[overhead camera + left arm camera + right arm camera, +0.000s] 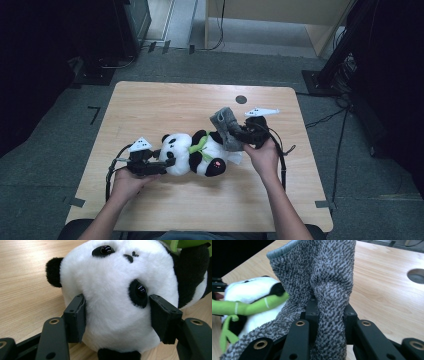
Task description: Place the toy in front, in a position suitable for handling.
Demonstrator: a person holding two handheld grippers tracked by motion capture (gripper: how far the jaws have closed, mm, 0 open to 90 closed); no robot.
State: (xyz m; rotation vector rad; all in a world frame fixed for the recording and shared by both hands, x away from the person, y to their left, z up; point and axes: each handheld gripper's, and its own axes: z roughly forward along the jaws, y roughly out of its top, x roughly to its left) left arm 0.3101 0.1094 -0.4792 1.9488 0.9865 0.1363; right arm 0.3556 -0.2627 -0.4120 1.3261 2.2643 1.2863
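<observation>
Left gripper (116, 315) clamped on plush panda's head (112, 290), right gripper (329, 315) pinched grey knitted sock (322, 272) above panda's legs, wooden table (165, 100) underneath.

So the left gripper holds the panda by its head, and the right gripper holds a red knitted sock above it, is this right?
Not quite: the sock is grey, not red, as the right gripper view shows. The left gripper does hold the panda by its head, and the right gripper grips the sock.
</observation>
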